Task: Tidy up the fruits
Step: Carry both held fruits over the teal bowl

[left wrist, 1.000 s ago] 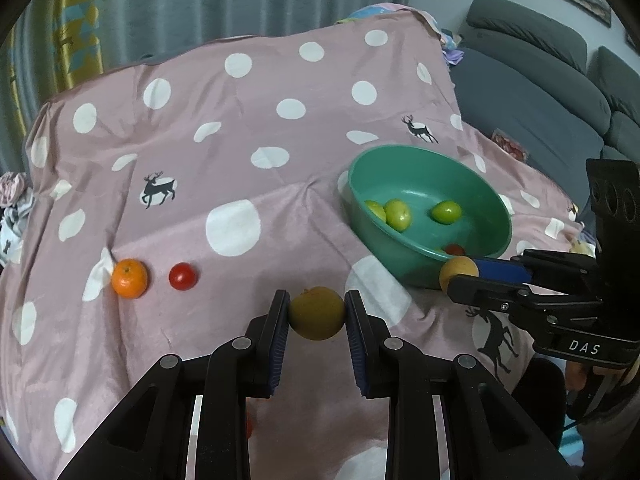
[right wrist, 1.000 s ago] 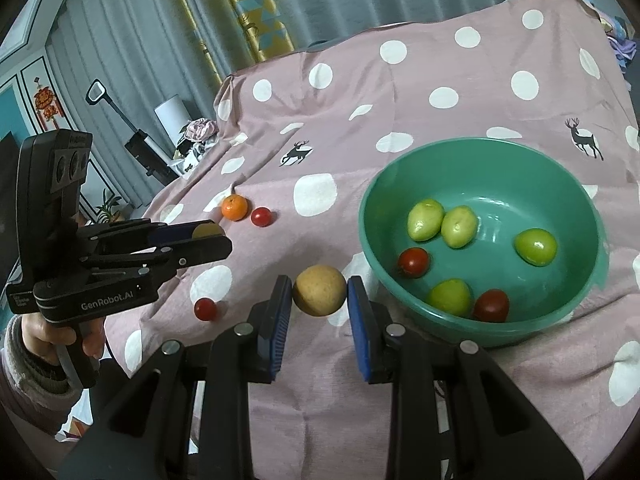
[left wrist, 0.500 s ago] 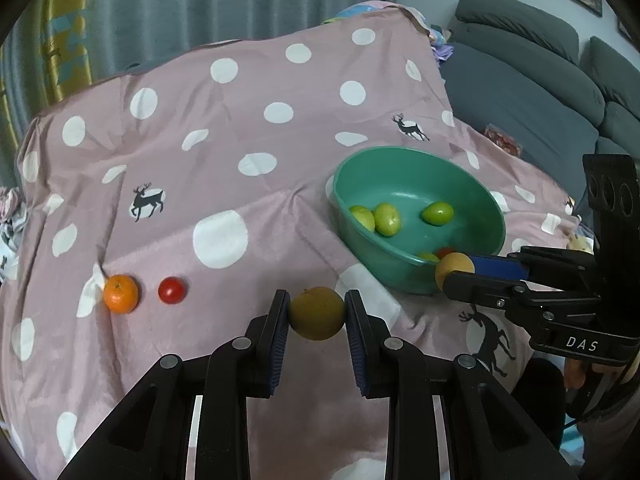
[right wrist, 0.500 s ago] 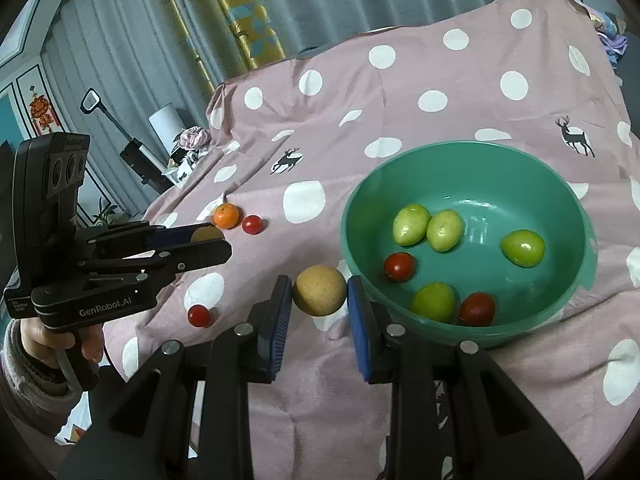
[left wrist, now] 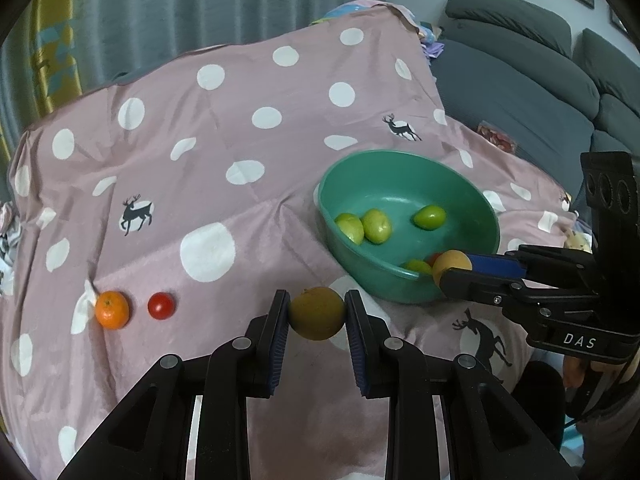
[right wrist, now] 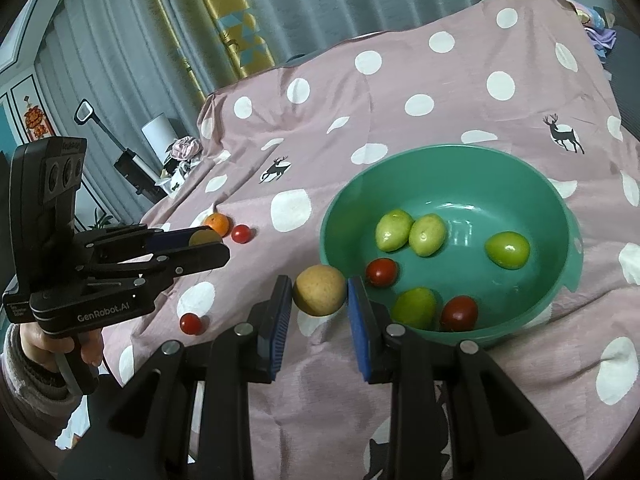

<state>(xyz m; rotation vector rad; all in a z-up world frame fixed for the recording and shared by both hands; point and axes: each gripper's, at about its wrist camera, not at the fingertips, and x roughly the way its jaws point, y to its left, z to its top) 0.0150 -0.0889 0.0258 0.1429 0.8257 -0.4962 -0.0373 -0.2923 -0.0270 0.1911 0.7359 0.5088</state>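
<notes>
My left gripper (left wrist: 317, 314) is shut on a brownish-yellow round fruit (left wrist: 317, 313) and holds it above the cloth, left of the green bowl (left wrist: 460, 184). My right gripper (right wrist: 319, 292) is shut on a tan round fruit (right wrist: 320, 290) just left of the bowl's (right wrist: 560, 208) near rim; it also shows in the left wrist view (left wrist: 452, 265). The bowl holds several green fruits (right wrist: 427, 234) and red tomatoes (right wrist: 459, 313). An orange (left wrist: 112, 309) and a tomato (left wrist: 161, 305) lie on the cloth at the left. Another tomato (right wrist: 191, 323) lies nearer.
The pink polka-dot cloth (left wrist: 224, 184) covers the whole table and hangs over its edges. A grey sofa (left wrist: 532, 80) stands to the right. Curtains (right wrist: 248, 20) hang behind, and a stand with small clutter (right wrist: 160, 152) is beyond the table's left end.
Both grippers have drawn back and up a little with their fruits still held. The bowl and loose fruits look slightly farther away; nothing on the cloth has moved.
</notes>
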